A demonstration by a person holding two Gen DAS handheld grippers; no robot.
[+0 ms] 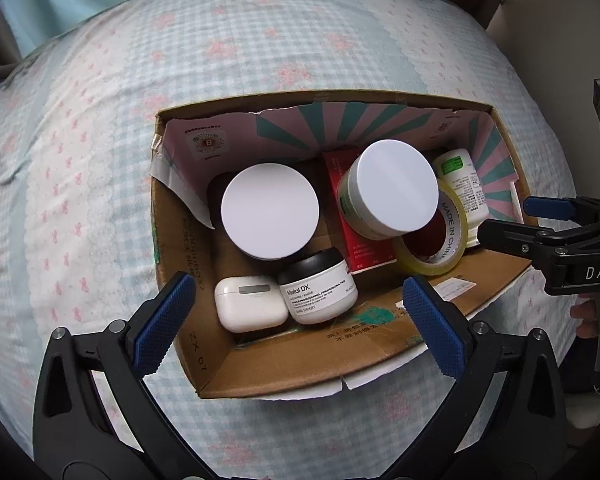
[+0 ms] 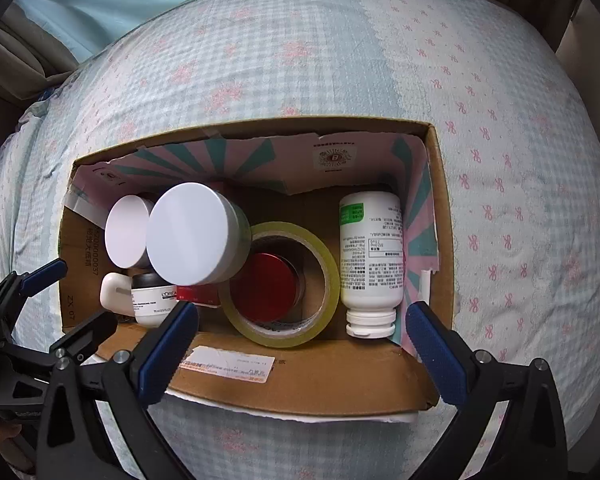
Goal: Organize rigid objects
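Both my left gripper and right gripper hang with ribbed blue jaws apart, empty, over the corrugated cardboard box on quilted gingham, holding round white-lidded jars, glossy tape roll and a smooth white bottle.

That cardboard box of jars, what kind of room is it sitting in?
Probably a bedroom: the cardboard box rests on a quilted bedspread printed with pink bows, and curtain-like folds hang behind it.

Red box mostly behind jar
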